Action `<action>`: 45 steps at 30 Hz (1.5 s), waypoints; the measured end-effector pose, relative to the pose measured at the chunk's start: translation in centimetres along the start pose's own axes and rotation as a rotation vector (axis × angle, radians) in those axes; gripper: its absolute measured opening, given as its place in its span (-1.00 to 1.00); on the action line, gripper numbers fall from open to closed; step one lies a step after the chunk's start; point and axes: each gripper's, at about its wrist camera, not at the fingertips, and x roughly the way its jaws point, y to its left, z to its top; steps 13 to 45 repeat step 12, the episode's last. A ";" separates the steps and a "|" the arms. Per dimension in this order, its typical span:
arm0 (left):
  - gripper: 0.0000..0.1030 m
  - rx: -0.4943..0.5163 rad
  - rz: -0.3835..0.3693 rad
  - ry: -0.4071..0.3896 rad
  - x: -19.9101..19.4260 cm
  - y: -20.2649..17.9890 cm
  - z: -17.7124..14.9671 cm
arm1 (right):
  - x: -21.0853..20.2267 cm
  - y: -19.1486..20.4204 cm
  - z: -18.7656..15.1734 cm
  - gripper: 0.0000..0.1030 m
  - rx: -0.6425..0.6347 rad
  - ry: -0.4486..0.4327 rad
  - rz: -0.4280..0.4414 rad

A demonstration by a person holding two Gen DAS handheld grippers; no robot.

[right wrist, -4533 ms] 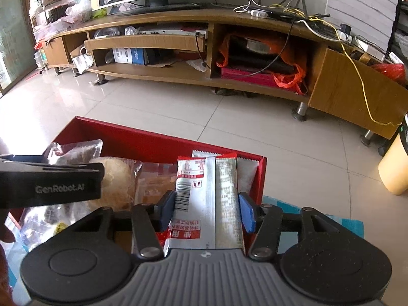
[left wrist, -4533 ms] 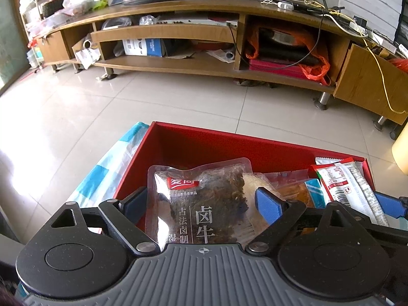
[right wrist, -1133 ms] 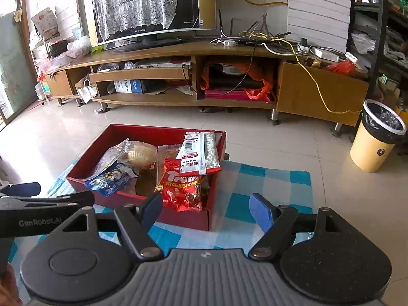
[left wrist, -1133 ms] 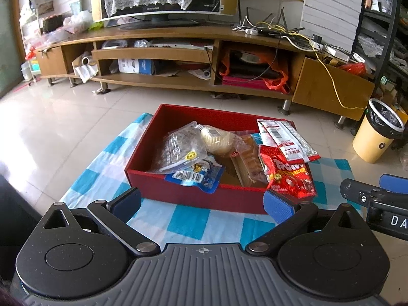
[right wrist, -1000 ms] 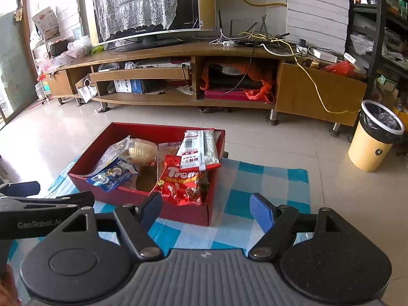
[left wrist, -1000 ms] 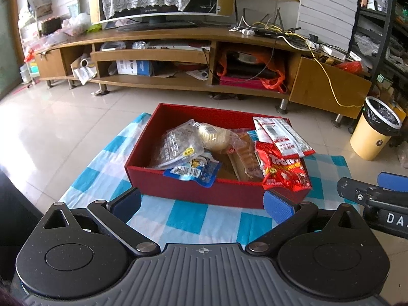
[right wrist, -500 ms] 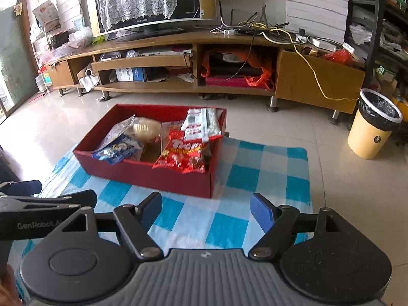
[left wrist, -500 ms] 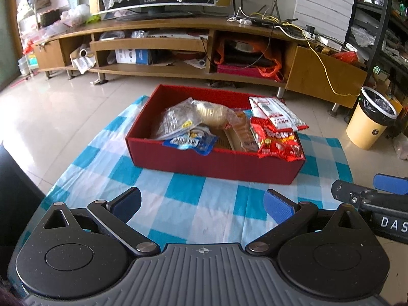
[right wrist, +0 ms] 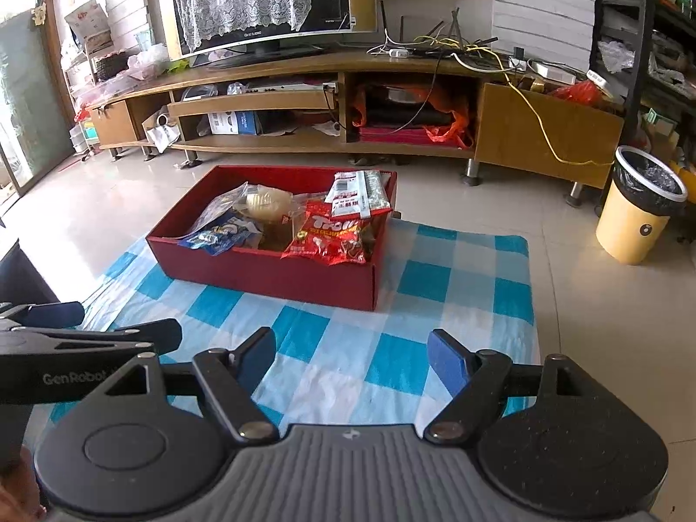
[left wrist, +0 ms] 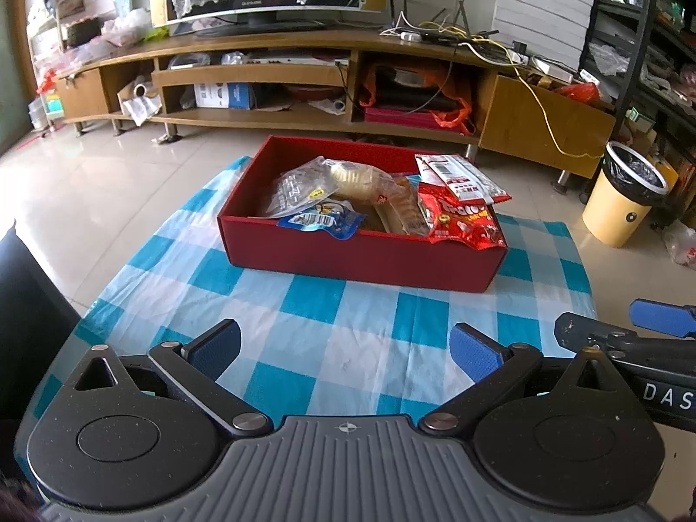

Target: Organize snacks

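1. Red box [left wrist: 361, 256] is sitting on the blue-checked cloth [left wrist: 304, 339] on the floor, centre of the left-wrist frame, left of centre in the right-wrist frame. All the snacks in view are lying inside it or on its rim; none are lying out on the cloth.
2. Left tongs [left wrist: 346, 348] are standing released, nothing between the blue pads, hanging over bare cloth well short of the box. Right tongs [right wrist: 352, 359] likewise are spread apart and gripping nothing.
3. Red gummy bag [left wrist: 463, 222] is draping over the box's right front corner. Probably light and crinkly, with film that looks slick and a lumpy fill that will be shifting. Best hold: the flat sealed edge, not the belly.
4. White-and-red wrapper [left wrist: 461, 178] is resting on top of the gummy bag, toward the back right. Thin and floppy, likely sliding off if the bag under it is being lifted first; it looks like the one to be taking off the top first.
5. Clear packet [left wrist: 300, 189] and the round pastry in film [left wrist: 352, 178] are leaning at the back left. The pastry looks soft and crushable, so a light pinch on the film's loose end is suiting it better.
6. Blue-and-white packet [left wrist: 324, 222] is overhanging the front wall, its free corner offering an easy bite.
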 end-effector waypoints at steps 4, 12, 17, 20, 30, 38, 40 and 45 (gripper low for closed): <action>1.00 0.002 0.001 -0.006 -0.4 -0.1 -0.3 | -0.3 -0.2 -0.3 0.49 0.007 -0.001 0.000; 1.00 0.013 0.011 -0.020 -0.8 -0.3 -0.7 | -0.5 -0.1 -0.6 0.51 0.006 -0.001 0.002; 1.00 0.013 0.011 -0.020 -0.8 -0.3 -0.7 | -0.5 -0.1 -0.6 0.51 0.006 -0.001 0.002; 1.00 0.013 0.011 -0.020 -0.8 -0.3 -0.7 | -0.5 -0.1 -0.6 0.51 0.006 -0.001 0.002; 1.00 0.013 0.011 -0.020 -0.8 -0.3 -0.7 | -0.5 -0.1 -0.6 0.51 0.006 -0.001 0.002; 1.00 0.013 0.011 -0.020 -0.8 -0.3 -0.7 | -0.5 -0.1 -0.6 0.51 0.006 -0.001 0.002; 1.00 0.013 0.011 -0.020 -0.8 -0.3 -0.7 | -0.5 -0.1 -0.6 0.51 0.006 -0.001 0.002; 1.00 0.013 0.011 -0.020 -0.8 -0.3 -0.7 | -0.5 -0.1 -0.6 0.51 0.006 -0.001 0.002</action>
